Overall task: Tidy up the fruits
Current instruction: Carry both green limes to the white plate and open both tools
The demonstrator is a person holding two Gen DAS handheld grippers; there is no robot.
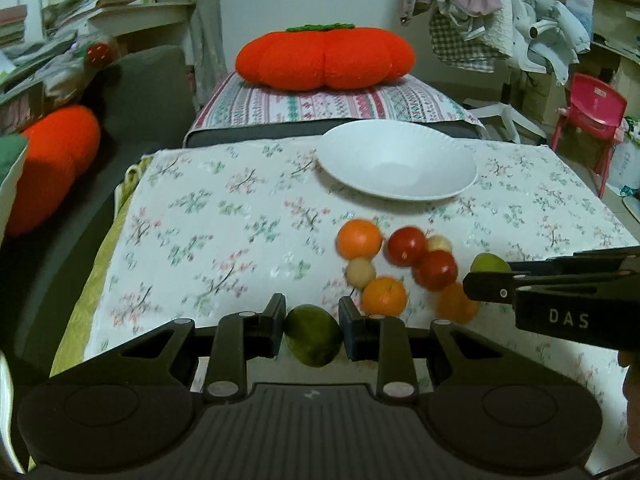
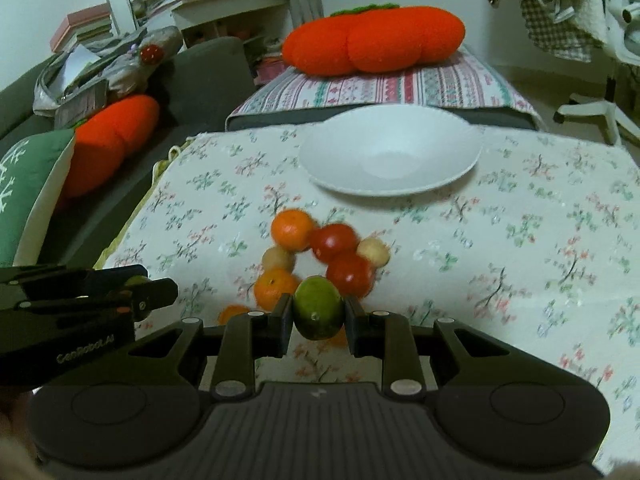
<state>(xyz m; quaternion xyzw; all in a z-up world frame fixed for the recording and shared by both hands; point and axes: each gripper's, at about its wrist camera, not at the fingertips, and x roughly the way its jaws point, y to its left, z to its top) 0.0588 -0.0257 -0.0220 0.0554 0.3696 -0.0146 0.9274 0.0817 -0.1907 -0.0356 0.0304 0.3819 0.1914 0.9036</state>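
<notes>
Both grippers, L (image 1: pixel 313 322) & R (image 2: pixel 316 316), each clamp a lime (image 1: pixel 313 336) (image 2: pixel 319 307) across its width, lifted near the pile (image 1: pixel 396 264) w/ oranges & tomatoes left; bowl (image 2: pixel 390 150) sits far, centre, probably the target.

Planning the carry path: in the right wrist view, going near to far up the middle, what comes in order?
Right gripper clamping a green fruit → red fruit → white bowl → striped cushion → orange pumpkin pillow.
</notes>
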